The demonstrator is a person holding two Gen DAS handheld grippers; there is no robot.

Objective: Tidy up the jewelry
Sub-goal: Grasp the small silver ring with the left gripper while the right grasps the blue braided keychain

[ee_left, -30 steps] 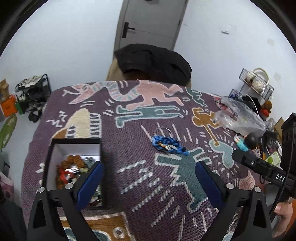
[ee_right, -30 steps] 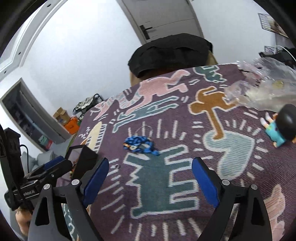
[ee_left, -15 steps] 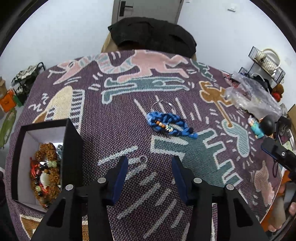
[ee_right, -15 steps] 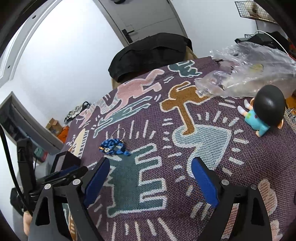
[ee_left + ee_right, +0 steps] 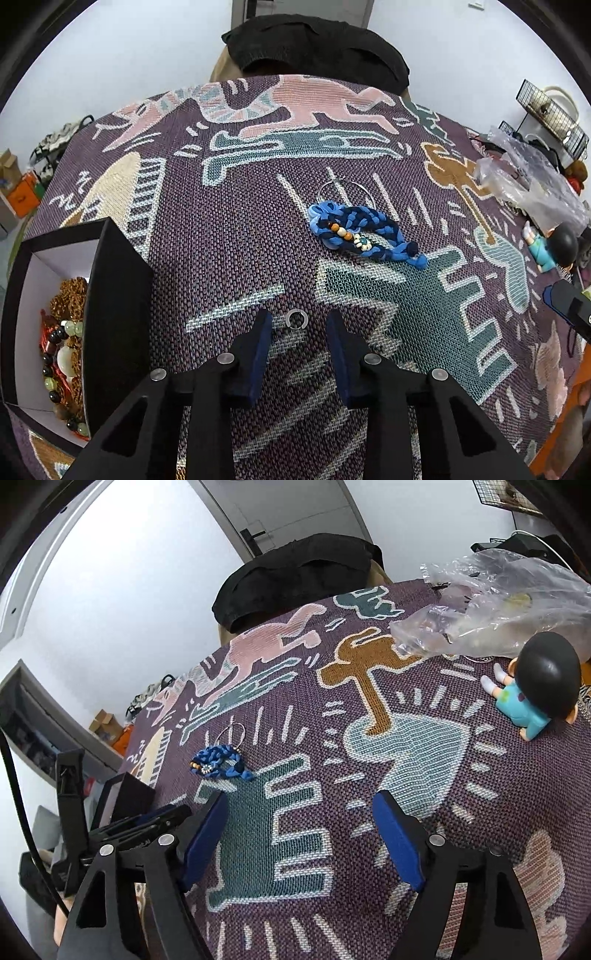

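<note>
- Left gripper (image 5: 297,325) is low over the cloth (image 5: 229,236), its jaws parted but drawn in to a narrow gap, one blue pad on either side of a small silver ring (image 5: 296,319) — neither pad touches it yet.
- Ring lies flat on the weave, between the fingertips and just ahead of them; it looks like an open ring, with a break in its band.
- Right gripper (image 5: 301,838) hangs spread wide above the cloth and holds nothing; it seems to be waiting.
- Box (image 5: 110,310) stands to the left of the ring, near it, with bead bracelets (image 5: 62,343) already heaped inside — so the sorting is partly done.
- Braid (image 5: 360,236), a blue bracelet with a few beads, is on the cloth beyond the ring, well apart from the box, and a thin wire hoop (image 5: 347,190) lies just behind it; both are yet to be put away.
- Step in hand, as I judge it: the pinch on the ring.
- Next move calls for the tips to reach the cloth and squeeze squarely on the band; a thing so thin and flat could slip out or be pushed along the weave.
- After that, a lift and a short carry left over the box wall, then release.
</note>
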